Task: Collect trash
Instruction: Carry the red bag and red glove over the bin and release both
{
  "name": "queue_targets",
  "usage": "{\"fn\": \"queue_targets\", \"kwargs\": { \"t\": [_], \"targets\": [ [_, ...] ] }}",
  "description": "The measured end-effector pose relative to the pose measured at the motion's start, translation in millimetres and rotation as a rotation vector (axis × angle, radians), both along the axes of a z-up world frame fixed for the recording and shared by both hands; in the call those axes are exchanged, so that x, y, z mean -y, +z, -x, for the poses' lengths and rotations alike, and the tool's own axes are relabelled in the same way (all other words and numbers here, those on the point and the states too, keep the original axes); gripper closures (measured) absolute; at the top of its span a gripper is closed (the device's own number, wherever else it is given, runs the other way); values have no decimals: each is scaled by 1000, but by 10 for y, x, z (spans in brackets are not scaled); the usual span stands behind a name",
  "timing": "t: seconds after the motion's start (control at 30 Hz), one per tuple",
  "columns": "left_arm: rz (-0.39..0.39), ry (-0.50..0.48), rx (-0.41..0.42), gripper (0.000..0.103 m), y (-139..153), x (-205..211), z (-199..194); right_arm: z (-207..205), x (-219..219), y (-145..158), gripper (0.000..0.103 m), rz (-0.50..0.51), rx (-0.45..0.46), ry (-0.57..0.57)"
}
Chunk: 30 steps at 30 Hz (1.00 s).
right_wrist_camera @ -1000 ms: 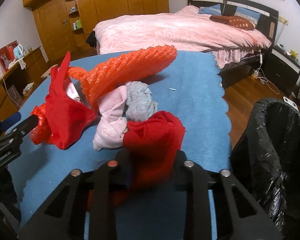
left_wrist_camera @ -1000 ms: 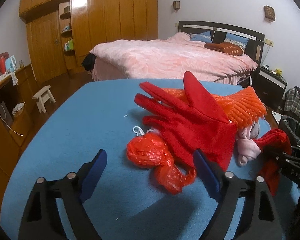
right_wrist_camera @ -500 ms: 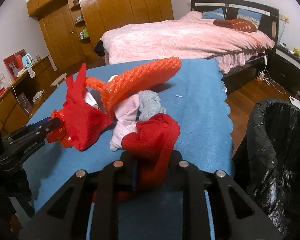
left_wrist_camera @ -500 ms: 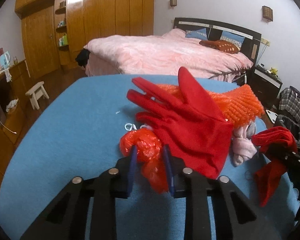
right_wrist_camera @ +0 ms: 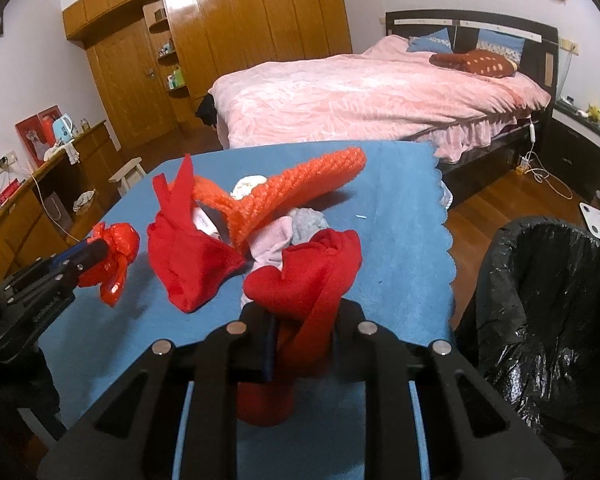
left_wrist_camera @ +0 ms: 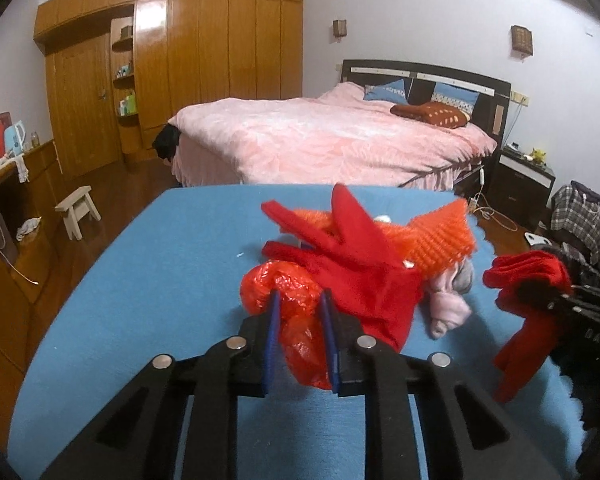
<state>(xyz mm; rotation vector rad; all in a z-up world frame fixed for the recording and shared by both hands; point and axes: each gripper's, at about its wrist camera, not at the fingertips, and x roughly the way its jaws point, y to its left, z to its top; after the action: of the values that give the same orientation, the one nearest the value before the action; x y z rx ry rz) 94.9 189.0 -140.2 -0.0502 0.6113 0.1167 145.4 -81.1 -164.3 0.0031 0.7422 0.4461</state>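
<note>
My left gripper [left_wrist_camera: 299,300] is shut on a crumpled red plastic bag [left_wrist_camera: 292,300] and holds it just above the blue table [left_wrist_camera: 160,280]; the bag also shows in the right wrist view [right_wrist_camera: 114,256]. My right gripper [right_wrist_camera: 302,320] is shut on a red cloth [right_wrist_camera: 312,276], lifted off the table; the cloth shows at the right of the left wrist view [left_wrist_camera: 528,280]. A red glove [right_wrist_camera: 188,256], an orange foam net [right_wrist_camera: 284,192] and pink and grey cloths [right_wrist_camera: 292,228] lie piled on the table.
A black bin bag [right_wrist_camera: 548,304] stands open on the floor right of the table. Behind the table are a pink bed [right_wrist_camera: 372,92], a wooden wardrobe [right_wrist_camera: 220,40], a small stool [left_wrist_camera: 78,210] and a side counter [left_wrist_camera: 4,208] at the left.
My left gripper closed on the red plastic bag and lifted it off the table, away from the glove. My right gripper rose with the red cloth.
</note>
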Motion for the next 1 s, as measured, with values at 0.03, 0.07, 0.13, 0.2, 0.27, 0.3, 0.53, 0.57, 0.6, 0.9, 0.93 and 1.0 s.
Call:
{"fn": "queue_targets", "kwargs": {
  "t": [0.03,0.07,0.13,0.2,0.27,0.3,0.53,0.57,0.6,0.9,0.93,1.0],
  "targets": [
    [0,0,5,83,26,7,14,12,-1,21,83,-3,3,2],
    [-1,-1,11,83,62,21,31,14,11,38,83,-4,4,2],
    [-2,-4,25,83,114,39,73,36,19,81,83,-9,11,3],
    [-5,-13,38,83,178,91,105,47,32,120,83,-10,19,4],
    [-8,-25,49,83,242,152,115,62,64,172,83,-16,26,1],
    [-8,-31,53,83,265,172,117,70,81,198,83,-18,29,-1],
    [-7,-76,80,83,426,393,113,130,267,364,83,-36,51,-41],
    [-6,-84,84,83,449,434,109,135,299,384,83,-39,54,-45],
    [-3,-92,86,83,467,466,105,144,337,409,83,-40,59,-51],
    [10,-168,103,83,592,878,40,269,710,608,83,-44,97,-109],
    [10,-182,107,83,611,943,27,282,786,634,83,-44,103,-125],
    [8,-211,117,83,641,1080,3,295,899,662,83,-47,108,-146]
  ]
}}
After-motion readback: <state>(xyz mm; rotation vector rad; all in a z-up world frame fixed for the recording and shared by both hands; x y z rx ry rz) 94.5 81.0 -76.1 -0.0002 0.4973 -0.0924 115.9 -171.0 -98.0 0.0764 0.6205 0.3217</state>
